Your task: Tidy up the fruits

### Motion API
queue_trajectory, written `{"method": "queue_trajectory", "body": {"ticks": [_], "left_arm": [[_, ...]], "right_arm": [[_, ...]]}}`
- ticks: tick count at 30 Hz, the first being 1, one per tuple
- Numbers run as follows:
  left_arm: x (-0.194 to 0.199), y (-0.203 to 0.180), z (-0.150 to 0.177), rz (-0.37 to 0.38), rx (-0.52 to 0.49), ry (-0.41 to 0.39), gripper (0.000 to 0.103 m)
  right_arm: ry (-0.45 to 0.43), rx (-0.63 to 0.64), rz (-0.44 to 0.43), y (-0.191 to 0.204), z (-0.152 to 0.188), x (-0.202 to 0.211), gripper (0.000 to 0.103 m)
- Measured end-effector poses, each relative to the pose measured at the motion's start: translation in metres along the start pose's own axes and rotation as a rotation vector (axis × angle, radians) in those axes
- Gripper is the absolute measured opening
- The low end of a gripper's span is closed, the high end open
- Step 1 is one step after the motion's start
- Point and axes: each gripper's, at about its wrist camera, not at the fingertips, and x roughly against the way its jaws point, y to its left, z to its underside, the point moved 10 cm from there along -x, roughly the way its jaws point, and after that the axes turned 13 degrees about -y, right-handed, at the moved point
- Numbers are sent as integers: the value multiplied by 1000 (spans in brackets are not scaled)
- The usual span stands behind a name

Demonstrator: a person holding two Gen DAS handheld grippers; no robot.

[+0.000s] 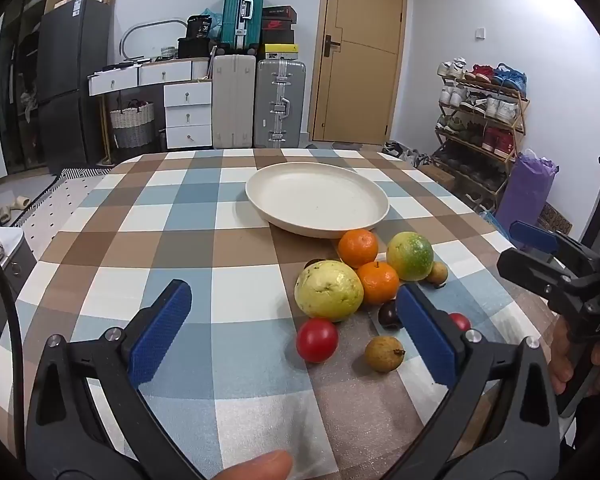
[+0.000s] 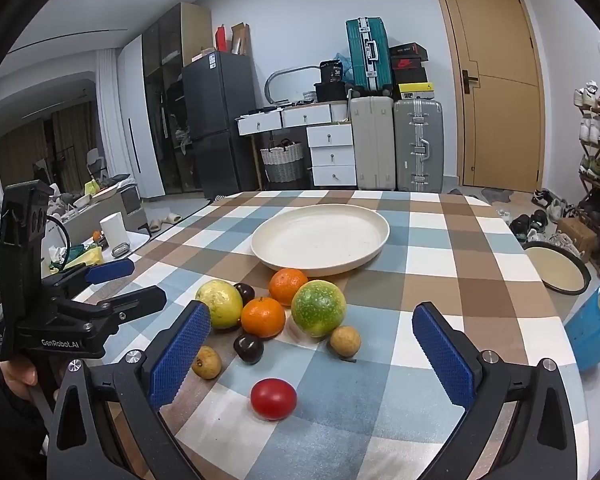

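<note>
A cream plate [image 1: 317,199] [image 2: 320,236] lies empty on the checked table. In front of it is a cluster of fruit: a yellow guava [image 1: 328,290] [image 2: 219,304], two oranges [image 1: 357,248] [image 1: 378,282] [image 2: 288,286] [image 2: 263,317], a green-yellow fruit [image 1: 410,256] [image 2: 318,308], dark plums [image 1: 389,314] [image 2: 248,348], brown longans [image 1: 384,353] [image 2: 345,341] [image 2: 206,362] and red tomatoes [image 1: 317,339] [image 2: 273,398]. My left gripper [image 1: 296,332] is open, low over the table, with the near tomato between its fingers' line. My right gripper [image 2: 312,356] is open, just short of the fruit.
The right gripper shows at the right edge of the left wrist view [image 1: 556,264]; the left gripper shows at the left of the right wrist view [image 2: 80,308]. Beyond the table stand suitcases [image 1: 280,104], drawers [image 1: 188,114], a shoe rack [image 1: 480,120]. A blue bin [image 2: 592,328] sits beside the table's right edge.
</note>
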Motion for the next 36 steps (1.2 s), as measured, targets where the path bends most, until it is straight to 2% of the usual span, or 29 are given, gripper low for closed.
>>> {"method": "queue_trajectory", "body": {"ticks": [8, 13, 36], "left_arm": [[0, 2, -1, 4, -3, -2, 102], [2, 0, -1, -1, -2, -8, 102], [1, 0, -1, 2, 0, -9, 102]], "right_arm": [[-22, -14, 3, -1, -2, 4, 103], [3, -33, 9, -6, -1, 1, 103], [2, -31, 13, -8, -1, 1, 103]]}}
